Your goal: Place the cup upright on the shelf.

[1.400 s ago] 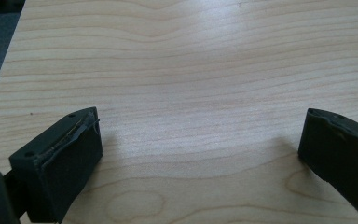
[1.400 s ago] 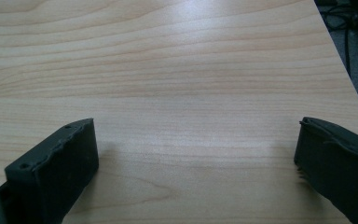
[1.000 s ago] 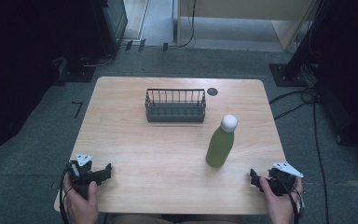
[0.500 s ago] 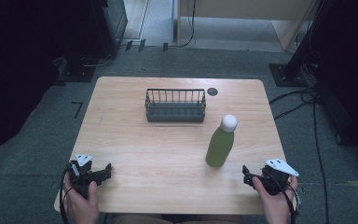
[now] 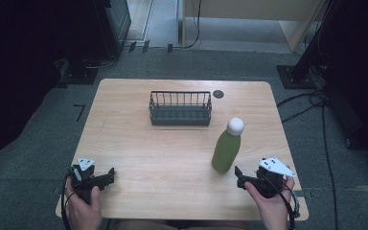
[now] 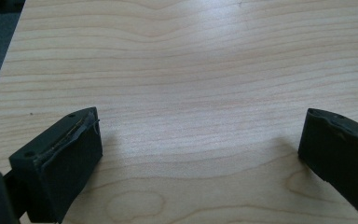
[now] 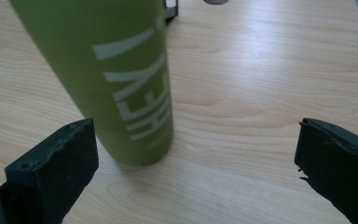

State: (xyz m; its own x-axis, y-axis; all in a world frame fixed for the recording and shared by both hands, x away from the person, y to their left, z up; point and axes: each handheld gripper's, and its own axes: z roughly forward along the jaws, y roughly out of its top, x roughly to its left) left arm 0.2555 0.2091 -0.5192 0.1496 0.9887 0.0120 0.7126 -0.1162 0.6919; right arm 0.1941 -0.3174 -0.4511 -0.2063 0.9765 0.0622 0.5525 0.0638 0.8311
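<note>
The tall green metal bottle with white cap (image 5: pixel 228 146) is stood upright at table centre-right, nr the dark wire basket (image 5: pixel 180 108). The right gripper (image 5: pixel 240 175) is held low just right of its base, jaws wide, nothing gripped. The left gripper (image 5: pixel 106 175) is rested at near-left edge, jaws wide, over bare wooden table (image 6: pixel 191 70).
</note>
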